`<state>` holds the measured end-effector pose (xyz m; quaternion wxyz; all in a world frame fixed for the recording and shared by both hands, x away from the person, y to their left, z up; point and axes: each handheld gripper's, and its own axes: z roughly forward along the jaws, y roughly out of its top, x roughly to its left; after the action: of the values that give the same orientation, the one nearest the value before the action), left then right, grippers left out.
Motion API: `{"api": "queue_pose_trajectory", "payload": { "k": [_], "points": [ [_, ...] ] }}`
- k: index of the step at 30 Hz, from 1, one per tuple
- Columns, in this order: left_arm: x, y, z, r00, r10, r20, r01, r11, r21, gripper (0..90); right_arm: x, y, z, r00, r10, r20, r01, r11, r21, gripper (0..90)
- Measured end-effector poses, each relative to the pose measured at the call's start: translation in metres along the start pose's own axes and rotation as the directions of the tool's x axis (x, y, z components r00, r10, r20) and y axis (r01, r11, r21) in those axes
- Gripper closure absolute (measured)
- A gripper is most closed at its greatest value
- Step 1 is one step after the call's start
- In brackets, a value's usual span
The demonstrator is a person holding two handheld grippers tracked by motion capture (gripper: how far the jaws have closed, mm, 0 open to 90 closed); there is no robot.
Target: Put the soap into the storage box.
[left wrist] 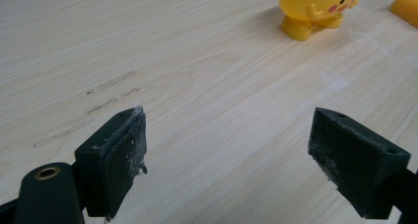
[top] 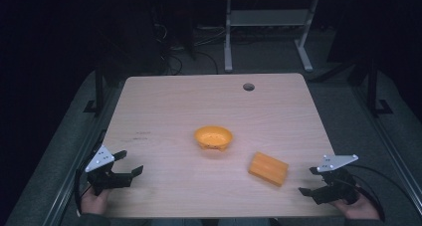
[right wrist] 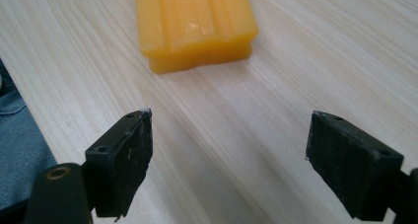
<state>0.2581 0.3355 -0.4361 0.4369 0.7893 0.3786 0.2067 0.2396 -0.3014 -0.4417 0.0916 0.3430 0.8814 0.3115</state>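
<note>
Both my claws gape wide, empty: left claw [top: 125, 162] at the tabletop's [top: 174, 101] near-left corner, right claw [top: 311, 181] near-right. Left gripper view reveals a face on the bowl [left wrist: 318, 9]; right gripper view, ridges on the block [right wrist: 194, 24].

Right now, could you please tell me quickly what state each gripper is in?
Left gripper: open, holding nothing.
Right gripper: open, holding nothing, facing the orange block.

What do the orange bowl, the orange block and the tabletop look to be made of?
Bowl: probably glossy moulded plastic, with a painted face and small feet. Block: waxy, slightly translucent, perhaps soap or soft plastic, ridged top. Tabletop: pale wood-grain, likely laminate, matte.
</note>
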Motion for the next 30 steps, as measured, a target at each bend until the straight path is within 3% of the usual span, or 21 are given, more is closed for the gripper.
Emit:
{"api": "queue_pose_trajectory", "payload": {
  "k": [17, 30],
  "points": [
    [-0.003, 0.001, -0.001, 1.0000, 0.002, 0.005, -0.002, 1.0000, -0.006, 14.3, 0.008, 0.025, -0.002, 0.9988, -0.043, -0.024, 0.043, 0.999, 0.030, 16.7],
    [-0.003, 0.001, 0.000, 1.0000, -0.003, 0.007, 0.003, 0.9999, -0.015, 14.3, 0.015, 0.057, 0.001, 0.9926, -0.113, -0.046, 0.115, 0.992, 0.049, 16.7]
  ]
}}
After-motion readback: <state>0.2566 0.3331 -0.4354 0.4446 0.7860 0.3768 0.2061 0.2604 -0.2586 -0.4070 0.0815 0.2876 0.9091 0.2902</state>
